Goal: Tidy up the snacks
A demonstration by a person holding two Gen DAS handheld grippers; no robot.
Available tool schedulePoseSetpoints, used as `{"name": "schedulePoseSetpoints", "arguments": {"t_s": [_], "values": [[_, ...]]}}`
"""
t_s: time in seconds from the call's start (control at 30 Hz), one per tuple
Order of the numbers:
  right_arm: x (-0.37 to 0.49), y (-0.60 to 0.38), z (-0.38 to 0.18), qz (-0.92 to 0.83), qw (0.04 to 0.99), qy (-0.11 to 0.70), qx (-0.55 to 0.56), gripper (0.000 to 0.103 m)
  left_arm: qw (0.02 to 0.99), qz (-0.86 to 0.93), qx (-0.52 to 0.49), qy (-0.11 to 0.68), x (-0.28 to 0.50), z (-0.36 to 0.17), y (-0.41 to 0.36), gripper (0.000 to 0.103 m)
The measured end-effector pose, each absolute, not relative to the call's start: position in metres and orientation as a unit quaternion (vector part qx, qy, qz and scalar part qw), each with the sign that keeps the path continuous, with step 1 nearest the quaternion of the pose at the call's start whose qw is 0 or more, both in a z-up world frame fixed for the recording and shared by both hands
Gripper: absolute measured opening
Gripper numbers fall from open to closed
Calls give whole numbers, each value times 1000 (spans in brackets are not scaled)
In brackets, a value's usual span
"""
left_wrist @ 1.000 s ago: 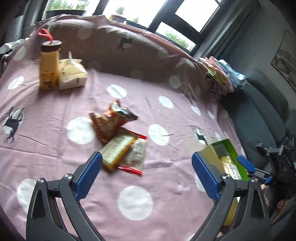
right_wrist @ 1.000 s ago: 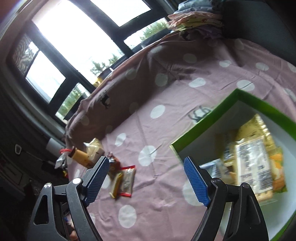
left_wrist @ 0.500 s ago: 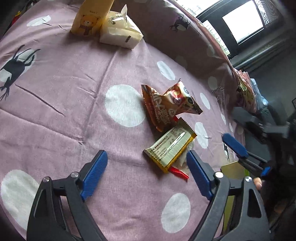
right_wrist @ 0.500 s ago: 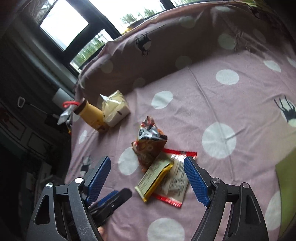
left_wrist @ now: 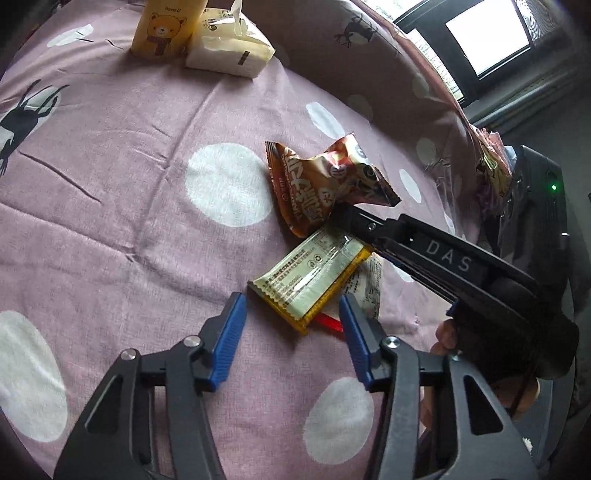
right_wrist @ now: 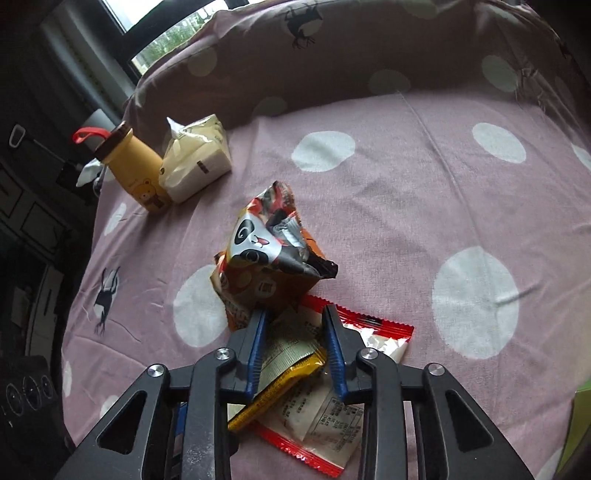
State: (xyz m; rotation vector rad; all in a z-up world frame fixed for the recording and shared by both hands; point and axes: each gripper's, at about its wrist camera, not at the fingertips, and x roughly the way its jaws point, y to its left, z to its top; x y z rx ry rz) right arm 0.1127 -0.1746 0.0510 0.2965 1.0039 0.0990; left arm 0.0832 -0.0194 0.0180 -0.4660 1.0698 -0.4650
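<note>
A mauve cotton cloth with white dots and black deer figures (left_wrist: 110, 229) covers the surface. At its far edge a yellow bear-printed bottle with a brown cap and red loop (right_wrist: 135, 173) stands touching a cream soft pack of tissues (right_wrist: 195, 162). Windows (left_wrist: 487, 33) lie beyond.

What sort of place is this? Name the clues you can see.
Probably a home living room: a table under a pink dotted cloth, windows behind, a grey sofa beside it, and a bear bottle by tissues.
</note>
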Motion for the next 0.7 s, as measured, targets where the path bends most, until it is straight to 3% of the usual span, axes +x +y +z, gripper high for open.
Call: {"name": "schedulePoseSetpoints", "arguments": {"t_s": [0.13, 0.7], "values": [[111, -167, 49, 46, 871, 472, 129, 24, 807, -214, -225, 503, 86, 14, -17, 36], [41, -164, 116, 69, 908, 387, 141, 23, 821, -269, -219, 452, 42, 72, -17, 36]]}}
